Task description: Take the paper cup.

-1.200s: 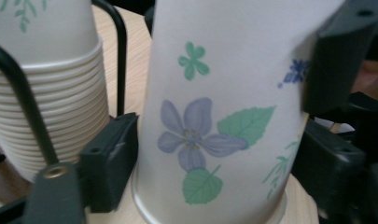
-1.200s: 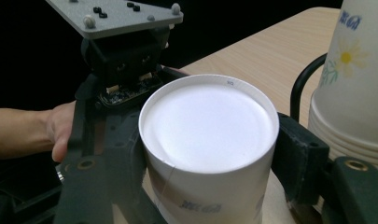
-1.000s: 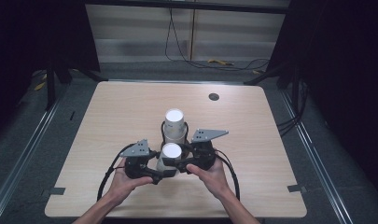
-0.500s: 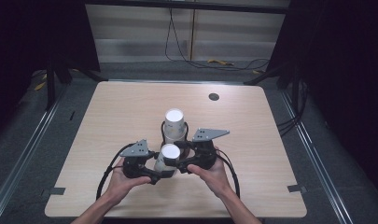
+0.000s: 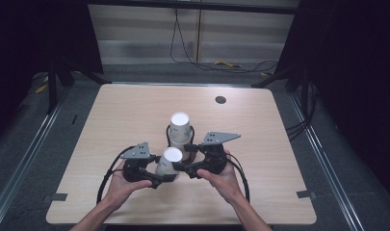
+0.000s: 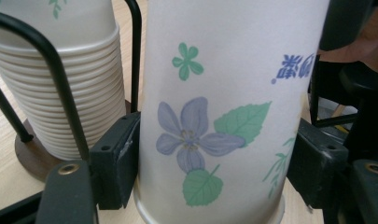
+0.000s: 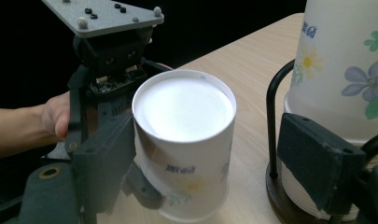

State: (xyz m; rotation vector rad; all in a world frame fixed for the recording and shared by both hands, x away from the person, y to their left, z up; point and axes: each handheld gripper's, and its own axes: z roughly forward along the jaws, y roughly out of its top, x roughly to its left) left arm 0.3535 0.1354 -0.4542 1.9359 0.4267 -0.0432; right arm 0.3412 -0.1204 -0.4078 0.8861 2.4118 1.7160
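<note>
The left gripper [image 6: 203, 179] clamps the light, easily crushed paper cup [image 6: 224, 107] low on its wall near the table's [image 5: 279, 144] front edge, while the right gripper [image 7: 207, 158], its jaws just opened, stands loose around it.

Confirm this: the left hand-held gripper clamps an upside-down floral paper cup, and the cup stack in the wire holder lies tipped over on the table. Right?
Not quite. The cup stack stands upright in its wire holder, as the high view shows. The left hand-held gripper does clamp the upside-down floral paper cup.
</note>
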